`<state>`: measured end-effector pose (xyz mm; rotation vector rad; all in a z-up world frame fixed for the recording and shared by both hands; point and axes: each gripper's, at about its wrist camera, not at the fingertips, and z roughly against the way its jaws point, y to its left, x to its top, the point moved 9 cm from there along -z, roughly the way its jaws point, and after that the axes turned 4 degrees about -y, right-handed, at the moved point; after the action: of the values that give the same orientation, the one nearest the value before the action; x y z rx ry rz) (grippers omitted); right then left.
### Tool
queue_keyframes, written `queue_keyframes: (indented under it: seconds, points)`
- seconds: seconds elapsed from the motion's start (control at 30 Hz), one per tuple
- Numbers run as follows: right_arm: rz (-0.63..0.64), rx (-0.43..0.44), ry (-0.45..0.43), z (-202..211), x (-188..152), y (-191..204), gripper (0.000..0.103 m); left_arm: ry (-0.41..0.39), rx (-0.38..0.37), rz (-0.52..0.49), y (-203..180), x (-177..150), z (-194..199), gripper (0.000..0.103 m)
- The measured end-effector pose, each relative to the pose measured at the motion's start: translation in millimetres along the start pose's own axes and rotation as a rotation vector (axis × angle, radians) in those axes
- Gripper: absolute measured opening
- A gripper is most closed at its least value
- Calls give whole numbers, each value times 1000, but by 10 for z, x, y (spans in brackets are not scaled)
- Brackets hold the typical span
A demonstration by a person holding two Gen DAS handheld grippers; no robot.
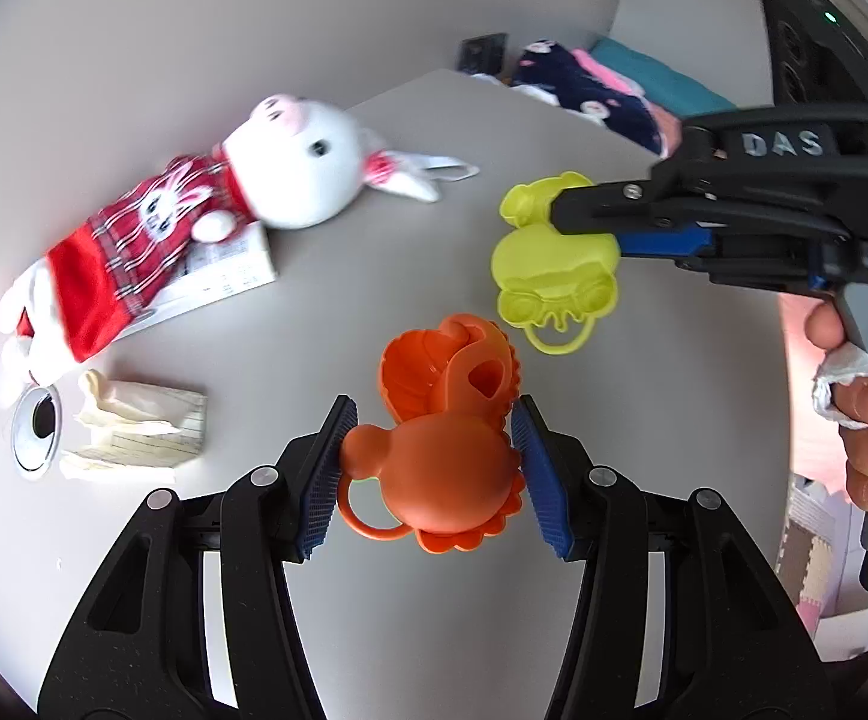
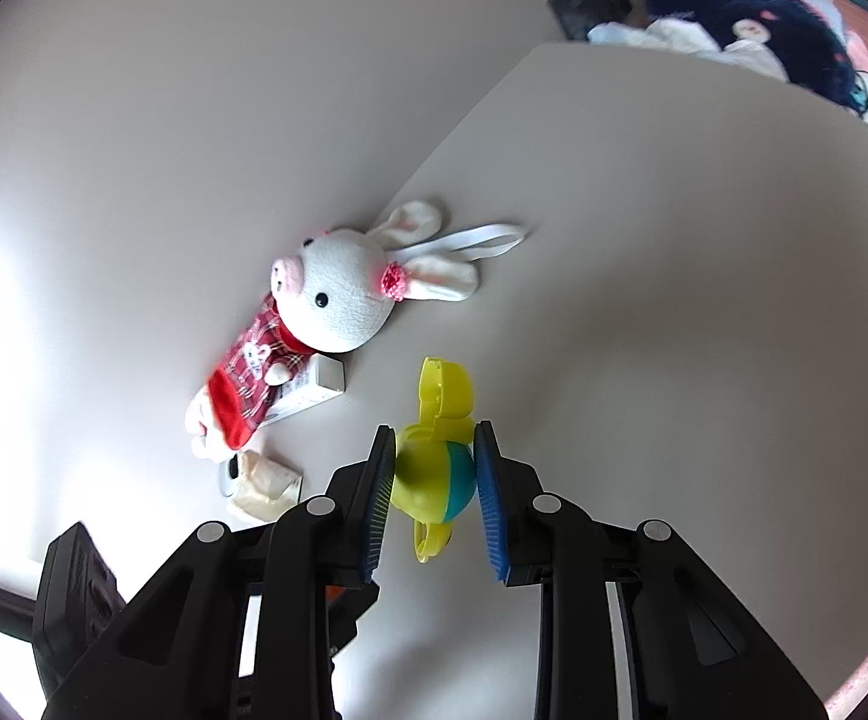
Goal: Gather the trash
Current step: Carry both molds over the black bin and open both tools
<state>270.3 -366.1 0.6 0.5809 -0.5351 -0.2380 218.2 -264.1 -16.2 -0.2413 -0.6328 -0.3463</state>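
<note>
My left gripper (image 1: 431,462) is shut on an orange plastic toy mould (image 1: 439,438), its blue pads pressing both sides, just above the grey table (image 1: 374,630). My right gripper (image 2: 434,483) is shut on a yellow plastic toy mould (image 2: 434,468); in the left wrist view it (image 1: 583,228) reaches in from the right and holds that yellow mould (image 1: 553,267). A crumpled paper wad (image 1: 137,429) lies at the left; it also shows in the right wrist view (image 2: 266,486).
A white plush rabbit in a red plaid dress (image 1: 194,222) lies on a white box (image 1: 224,282) at the back left. A round metal grommet (image 1: 38,429) sits in the table beside the paper. Dark patterned fabric (image 1: 577,84) lies beyond the table's far edge.
</note>
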Motion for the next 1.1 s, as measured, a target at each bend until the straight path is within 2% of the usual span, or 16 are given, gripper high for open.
queue_keyframes:
  seconds: [0.1, 0.3, 0.5, 0.7, 0.97, 1.1]
  points:
    - [-9, 8, -46, 278, -107, -97, 29, -13, -29, -32, -349, 5, 85, 53]
    - [-46, -5, -134, 1045, -137, -579, 29, -34, -93, -135, -1010, 136, 130, 53]
    - [-97, -56, -207, 1712, -250, -1083, 29, -35, -191, -237, -1851, 162, 121, 53]
    - [-156, -132, -274, 2297, -457, -1636, 29, -9, -270, -329, -2648, 36, 74, 53]
    - [-220, -266, -328, 2869, -864, -2266, 29, 45, -318, -416, -3296, -176, -39, 53]
    - [-278, -297, -342, 3024, -1059, -2517, 29, 80, -340, -467, -3558, -273, -136, 53]
